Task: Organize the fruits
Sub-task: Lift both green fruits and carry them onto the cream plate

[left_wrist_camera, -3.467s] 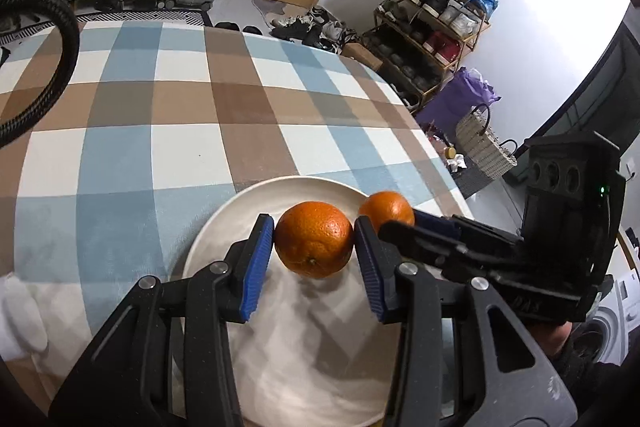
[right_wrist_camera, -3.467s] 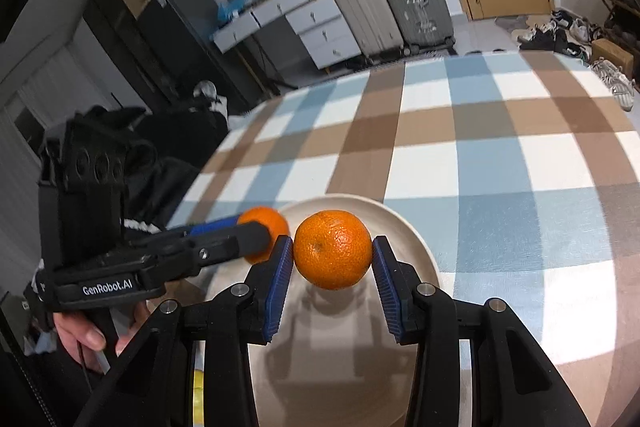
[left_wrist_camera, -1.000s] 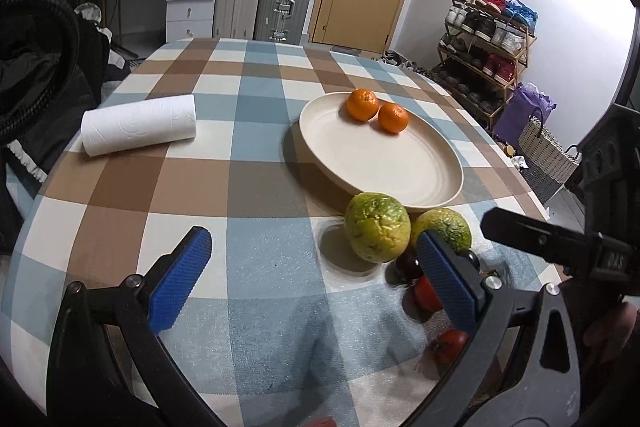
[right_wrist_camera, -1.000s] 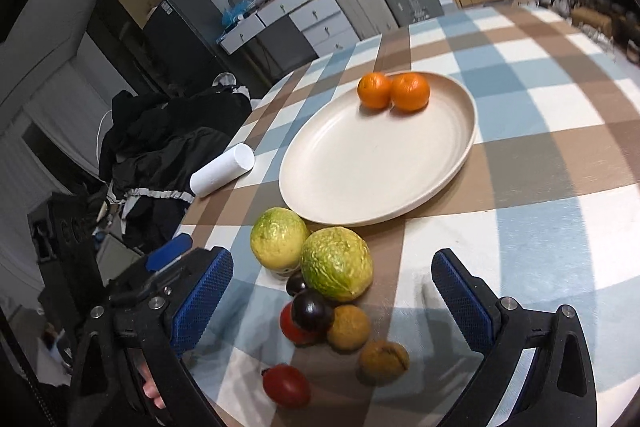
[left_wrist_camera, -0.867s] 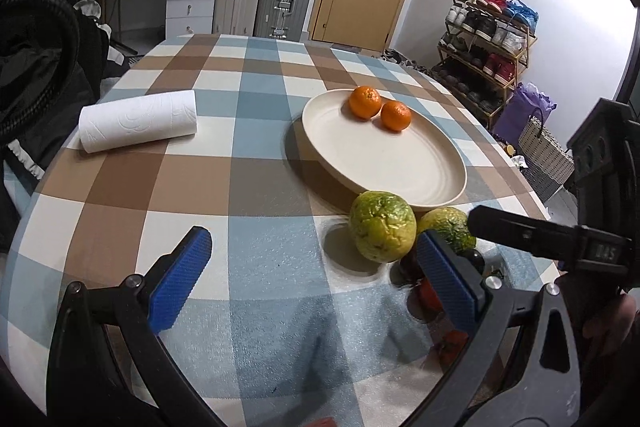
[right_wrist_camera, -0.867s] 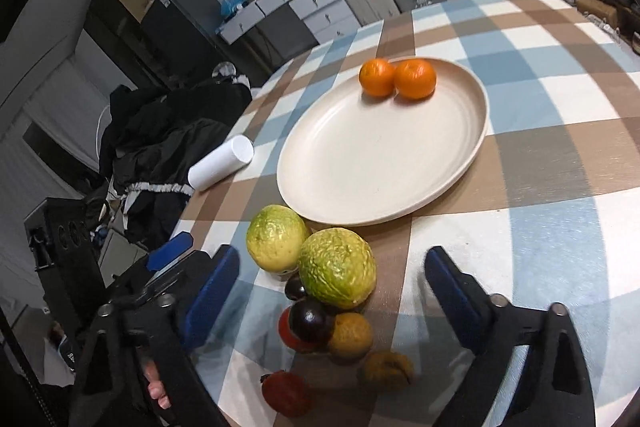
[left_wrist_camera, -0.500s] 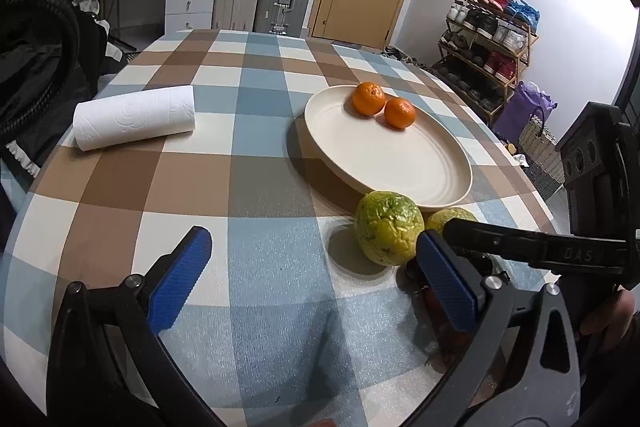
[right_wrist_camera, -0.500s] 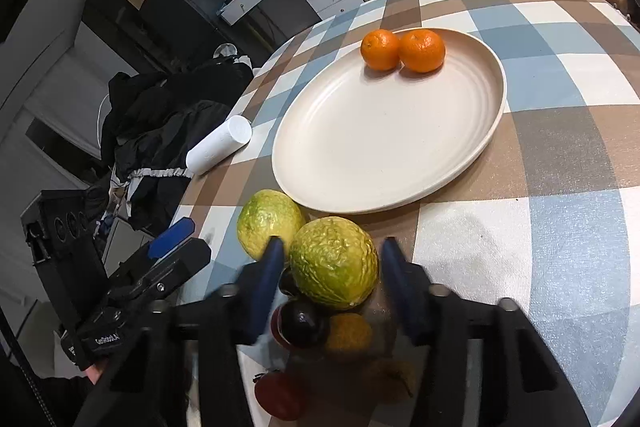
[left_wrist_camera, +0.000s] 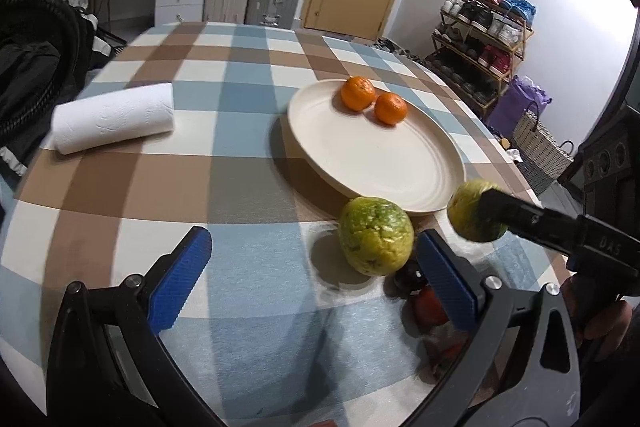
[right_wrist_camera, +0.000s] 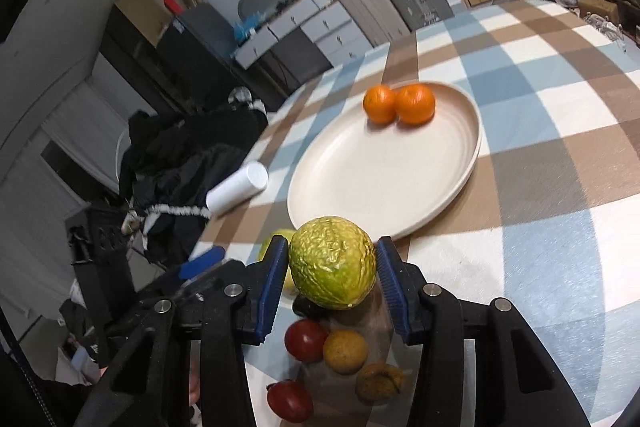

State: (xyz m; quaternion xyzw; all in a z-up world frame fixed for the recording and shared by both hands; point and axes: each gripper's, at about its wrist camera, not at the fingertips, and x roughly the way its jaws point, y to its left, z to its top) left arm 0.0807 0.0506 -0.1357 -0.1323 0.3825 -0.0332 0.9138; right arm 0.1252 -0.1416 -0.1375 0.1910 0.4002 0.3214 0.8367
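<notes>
A cream plate point(left_wrist_camera: 380, 163) point(right_wrist_camera: 380, 179) on the checked cloth holds two oranges point(left_wrist_camera: 374, 101) point(right_wrist_camera: 400, 103) at its far side. My right gripper point(right_wrist_camera: 332, 283) is shut on a bumpy green-yellow fruit point(right_wrist_camera: 332, 263) point(left_wrist_camera: 470, 213) just in front of the plate. One of its fingers point(left_wrist_camera: 520, 217) crosses that fruit in the left wrist view. A second green-yellow fruit point(left_wrist_camera: 376, 235) point(right_wrist_camera: 274, 241) rests on the cloth. My left gripper point(left_wrist_camera: 314, 279) is wide open, just short of it, with its right pad close beside it. Several small red, yellow and dark fruits point(right_wrist_camera: 320, 347) point(left_wrist_camera: 426, 301) lie under and behind the held fruit.
A white paper towel roll point(left_wrist_camera: 114, 117) point(right_wrist_camera: 238, 193) lies on the table's left side. Dark clothing point(right_wrist_camera: 180, 151) hangs beyond that edge. Suitcases, drawers and a shoe rack point(left_wrist_camera: 484, 43) stand around the room. A hand point(left_wrist_camera: 604, 319) grips the right tool.
My right gripper has closed its pads on the nearer green-yellow fruit. The left gripper, still open, has come closer to the other green-yellow fruit.
</notes>
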